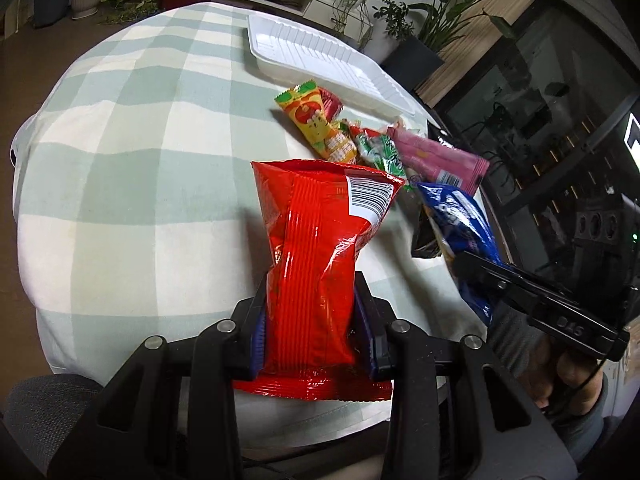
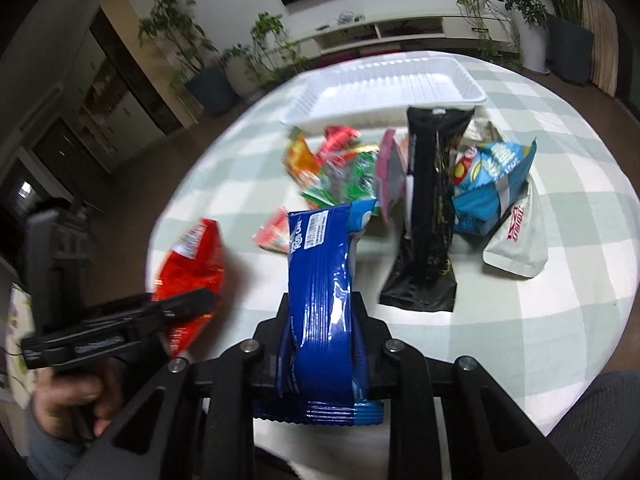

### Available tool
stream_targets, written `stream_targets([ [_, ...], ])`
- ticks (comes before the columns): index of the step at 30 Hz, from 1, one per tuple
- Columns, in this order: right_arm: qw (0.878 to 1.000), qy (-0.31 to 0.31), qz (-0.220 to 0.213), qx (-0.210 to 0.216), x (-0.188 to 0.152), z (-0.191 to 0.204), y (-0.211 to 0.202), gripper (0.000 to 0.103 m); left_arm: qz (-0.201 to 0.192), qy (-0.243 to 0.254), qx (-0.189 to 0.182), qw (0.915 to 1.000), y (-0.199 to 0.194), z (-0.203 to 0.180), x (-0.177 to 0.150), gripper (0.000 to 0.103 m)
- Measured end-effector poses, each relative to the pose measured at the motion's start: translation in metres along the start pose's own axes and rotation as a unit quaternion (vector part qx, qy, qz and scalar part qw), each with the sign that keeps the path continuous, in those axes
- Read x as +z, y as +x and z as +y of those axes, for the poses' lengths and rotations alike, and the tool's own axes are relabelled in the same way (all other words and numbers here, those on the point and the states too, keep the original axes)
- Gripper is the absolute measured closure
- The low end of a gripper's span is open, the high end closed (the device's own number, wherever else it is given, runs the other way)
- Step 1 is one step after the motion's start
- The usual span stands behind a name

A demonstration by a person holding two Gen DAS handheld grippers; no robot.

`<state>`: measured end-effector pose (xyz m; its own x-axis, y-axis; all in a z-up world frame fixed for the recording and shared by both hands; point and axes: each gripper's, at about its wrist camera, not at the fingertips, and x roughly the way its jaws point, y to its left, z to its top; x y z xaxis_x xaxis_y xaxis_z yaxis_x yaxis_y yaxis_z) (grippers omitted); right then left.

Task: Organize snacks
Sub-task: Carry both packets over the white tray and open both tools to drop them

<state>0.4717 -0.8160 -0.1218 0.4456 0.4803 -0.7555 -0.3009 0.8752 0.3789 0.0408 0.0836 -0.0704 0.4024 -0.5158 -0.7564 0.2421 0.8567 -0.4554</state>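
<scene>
Left gripper clenched on red bag; right gripper on blue bag; black pouch whole only rightward

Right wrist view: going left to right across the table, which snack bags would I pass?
red bag → blue bag in the right gripper → black bag → light blue bag → white pouch.

Left gripper clamped on red bag; snack pile, tray beyond fingertips.
</scene>
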Motion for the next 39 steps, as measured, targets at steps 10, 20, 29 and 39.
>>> stream_targets([
  [10,0.994,0.035,-0.023,0.099,0.01,-0.019,-0.038,0.076,-0.007,0.001,-0.001,1.0,-0.004,-0.003,0.031,0.07],
  [20,0.991,0.035,-0.122,0.043,0.131,-0.097,-0.084,0.076,-0.044,0.05,0.042,0.9969,-0.001,-0.014,0.165,0.07],
  [29,0.997,-0.023,-0.076,-0.013,0.257,-0.113,0.015,0.076,-0.021,0.068,0.094,0.993,0.085,-0.011,0.286,0.07],
  [39,0.997,-0.032,0.009,-0.065,0.275,-0.147,0.12,0.076,0.031,0.077,0.131,0.9879,0.178,0.011,0.299,0.07],
])
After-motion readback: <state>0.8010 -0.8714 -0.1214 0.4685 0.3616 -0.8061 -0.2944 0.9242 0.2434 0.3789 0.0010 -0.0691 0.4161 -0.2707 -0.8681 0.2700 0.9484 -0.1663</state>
